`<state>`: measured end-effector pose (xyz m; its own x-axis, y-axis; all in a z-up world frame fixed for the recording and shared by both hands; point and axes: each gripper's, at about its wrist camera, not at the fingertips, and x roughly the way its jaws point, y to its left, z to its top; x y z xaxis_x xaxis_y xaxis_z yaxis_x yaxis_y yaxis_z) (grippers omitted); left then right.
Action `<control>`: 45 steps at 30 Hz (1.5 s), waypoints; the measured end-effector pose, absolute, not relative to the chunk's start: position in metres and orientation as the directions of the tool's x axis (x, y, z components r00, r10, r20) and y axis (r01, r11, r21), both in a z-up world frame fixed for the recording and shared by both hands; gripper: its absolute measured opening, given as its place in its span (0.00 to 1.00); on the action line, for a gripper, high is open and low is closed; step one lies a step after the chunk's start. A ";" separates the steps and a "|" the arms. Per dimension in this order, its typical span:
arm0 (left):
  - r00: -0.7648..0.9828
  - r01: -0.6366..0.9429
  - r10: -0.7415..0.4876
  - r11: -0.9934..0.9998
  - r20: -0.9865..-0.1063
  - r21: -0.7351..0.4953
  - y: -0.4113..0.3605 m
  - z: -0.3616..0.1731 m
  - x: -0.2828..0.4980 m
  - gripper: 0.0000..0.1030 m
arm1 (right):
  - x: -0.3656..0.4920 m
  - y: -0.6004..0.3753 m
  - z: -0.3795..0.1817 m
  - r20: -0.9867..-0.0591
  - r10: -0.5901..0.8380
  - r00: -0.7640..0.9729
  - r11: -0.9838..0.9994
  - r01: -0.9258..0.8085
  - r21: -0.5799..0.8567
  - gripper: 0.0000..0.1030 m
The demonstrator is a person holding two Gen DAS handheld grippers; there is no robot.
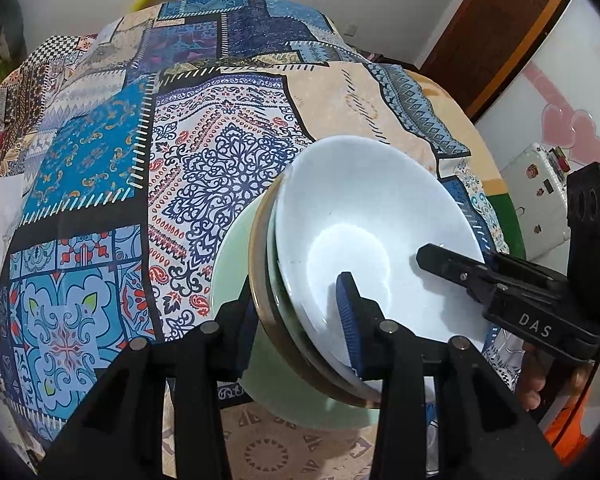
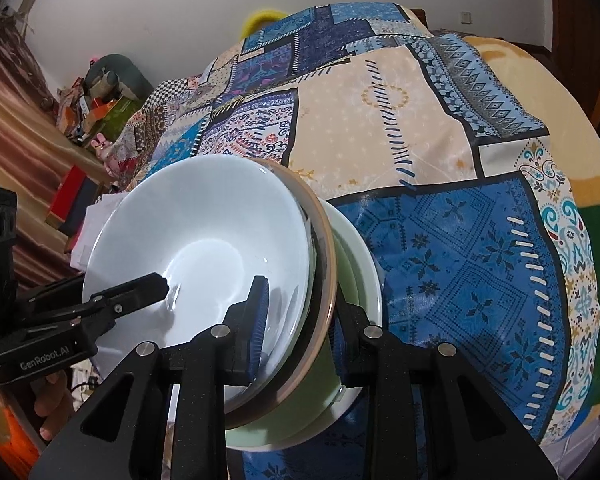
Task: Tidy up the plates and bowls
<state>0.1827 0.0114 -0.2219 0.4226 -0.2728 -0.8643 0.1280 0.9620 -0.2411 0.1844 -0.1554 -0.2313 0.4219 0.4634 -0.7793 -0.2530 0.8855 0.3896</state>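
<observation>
1. left wrist view: the left gripper (image 1: 300, 312) has its jaws clamped across the near rim of a stack of dishes (image 1: 312, 320); one blue ribbed pad (image 1: 350, 320) lies inside the top bowl and the other finger sits outside, at about 9 o'clock of the stack.
2. the stack holds a white bowl (image 1: 380, 216) on top, nested in a brown-rimmed dish (image 1: 260, 280), with a pale green plate (image 1: 236, 256) underneath. the white bowl holds nothing.
3. at 3 o'clock the right gripper (image 1: 432, 260) reaches into the white bowl; its body reads "das". how its jaws stand cannot be told here.
4. the stack hangs tilted over a patchwork-patterned cloth (image 1: 140, 160) that covers the surface.
5. right wrist view: the right gripper (image 2: 300, 320) is clamped on the stack's near rim, its blue pad (image 2: 260, 312) inside the white bowl (image 2: 204, 232) and the other finger outside the pale green plate (image 2: 360, 256) at about 3 o'clock.
6. the brown-rimmed dish (image 2: 324, 240) sits between the bowl and the plate.
7. at 9 o'clock the left gripper (image 2: 156, 284) enters the bowl; its body reads "genrobot.ai". a hand (image 2: 56, 400) holds it from below.
8. the same cloth (image 2: 440, 160) lies beyond the stack.
</observation>
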 end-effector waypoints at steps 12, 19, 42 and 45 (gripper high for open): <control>0.495 0.101 -0.232 0.972 -0.837 -0.210 0.015 -0.192 0.160 0.51 | 0.163 -0.168 -0.190 -0.747 0.397 0.533 0.917 -0.258 0.303 0.44; 0.647 0.103 -0.219 0.974 -0.730 -0.201 0.022 -0.125 0.121 0.56 | 0.130 -0.169 -0.134 -0.647 0.430 0.630 0.902 -0.323 0.285 0.44; 0.958 0.091 -0.103 0.994 -0.268 -0.059 0.005 0.006 -0.021 0.98 | 0.031 -0.173 -0.022 -0.260 0.481 0.837 0.876 -0.451 0.169 0.77; 0.963 0.085 -0.097 0.995 -0.250 -0.061 0.005 0.007 -0.025 0.99 | 0.031 -0.171 -0.022 -0.247 0.483 0.840 0.876 -0.456 0.159 0.83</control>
